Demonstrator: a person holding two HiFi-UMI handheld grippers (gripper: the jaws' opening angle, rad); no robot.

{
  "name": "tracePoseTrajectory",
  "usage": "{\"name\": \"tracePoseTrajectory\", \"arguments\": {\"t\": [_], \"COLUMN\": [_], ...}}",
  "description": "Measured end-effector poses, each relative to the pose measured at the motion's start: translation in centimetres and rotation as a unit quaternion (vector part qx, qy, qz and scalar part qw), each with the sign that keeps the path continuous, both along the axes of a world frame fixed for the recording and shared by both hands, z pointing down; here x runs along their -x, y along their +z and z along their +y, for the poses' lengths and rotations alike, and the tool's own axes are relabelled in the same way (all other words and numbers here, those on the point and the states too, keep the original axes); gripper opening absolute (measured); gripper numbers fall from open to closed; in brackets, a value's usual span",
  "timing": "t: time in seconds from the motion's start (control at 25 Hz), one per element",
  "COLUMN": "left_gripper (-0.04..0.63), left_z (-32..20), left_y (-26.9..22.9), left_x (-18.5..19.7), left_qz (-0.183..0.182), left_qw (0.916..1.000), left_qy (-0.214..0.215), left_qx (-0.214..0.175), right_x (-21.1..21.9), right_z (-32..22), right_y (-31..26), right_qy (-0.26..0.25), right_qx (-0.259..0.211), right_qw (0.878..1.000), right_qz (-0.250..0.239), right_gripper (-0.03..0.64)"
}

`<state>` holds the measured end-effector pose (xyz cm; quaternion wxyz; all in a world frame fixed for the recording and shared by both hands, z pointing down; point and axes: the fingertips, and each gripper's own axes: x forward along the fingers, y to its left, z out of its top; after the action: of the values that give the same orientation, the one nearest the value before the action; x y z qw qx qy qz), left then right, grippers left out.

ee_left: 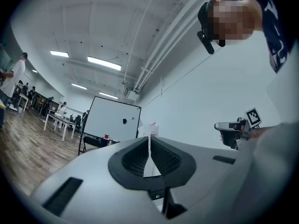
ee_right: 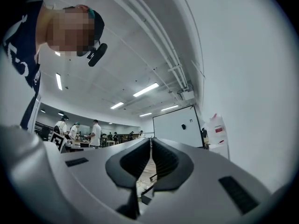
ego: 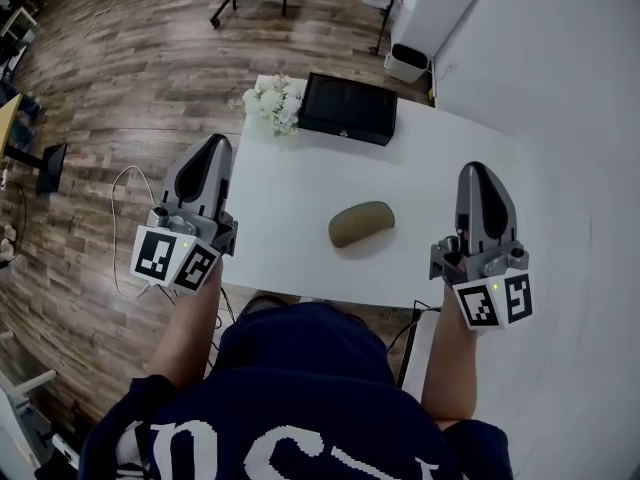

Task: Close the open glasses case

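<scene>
**Both grippers shut and empty, glasses case alone mid-table**

Head view: an olive-brown glasses case (ego: pixel 361 223) lies on its own near the middle of a white table (ego: pixel 290 203), and its shell looks shut. The left gripper (ego: pixel 213 150) hangs at the table's left edge and the right gripper (ego: pixel 478 174) at its right edge. Both are well apart from the case and touch nothing. At the table's far side a black box (ego: pixel 348 108) sits just beside a bunch of white flowers (ego: pixel 272 100). The person's dark blue shirt (ego: pixel 290 398) fills the bottom of the view.

Left gripper view: the jaws are pressed together with nothing between them. Past them stand a whiteboard (ee_left: pixel 112 122) and a pale wall, and the right gripper shows farther right. Distant people (ee_left: pixel 60 110) are at tables on a wood floor.

Right gripper view: these jaws also meet, holding nothing. Beyond them are the whiteboard, a white container with a red label (ee_right: pixel 217 130), and people in white tops (ee_right: pixel 95 134).
</scene>
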<state>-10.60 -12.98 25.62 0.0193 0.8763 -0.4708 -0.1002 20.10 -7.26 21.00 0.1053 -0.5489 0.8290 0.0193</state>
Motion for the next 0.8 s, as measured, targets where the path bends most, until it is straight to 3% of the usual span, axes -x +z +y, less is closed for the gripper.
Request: {"name": "tracePoseTrajectory", "arguments": {"t": [0.36, 0.48, 0.64, 0.8], "left_gripper": [0.025, 0.025, 0.025, 0.025], "left_z": [-1.7, -2.3, -3.0, -3.8], "left_y": [1.6, 1.8, 2.7, 3.7], "left_x": [-2.2, -2.5, -4.1, -5.1], "left_qz": [-0.014, -0.013, -0.01, -0.02], "left_qw": [0.9997, 0.9996, 0.9988, 0.9976], "left_qy": [-0.008, 0.0, 0.03, 0.052], "left_qx": [0.019, 0.024, 0.038, 0.042], "right_x": [-1.2, -0.6, 0.8, 2.7], "right_z": [-3.8, -4.3, -4.9, -5.3], "right_y": [3.2, 3.6, 5.5, 9.6], "right_qy": [-0.041, -0.045, -0.058, -0.119], "right_qx": [0.033, 0.041, 0.06, 0.107], "right_qw": [0.999, 0.998, 0.993, 0.979], "right_qz": [-0.01, 0.016, 0.085, 0.123], "right_gripper": [0.034, 0.034, 0.034, 0.035]}}
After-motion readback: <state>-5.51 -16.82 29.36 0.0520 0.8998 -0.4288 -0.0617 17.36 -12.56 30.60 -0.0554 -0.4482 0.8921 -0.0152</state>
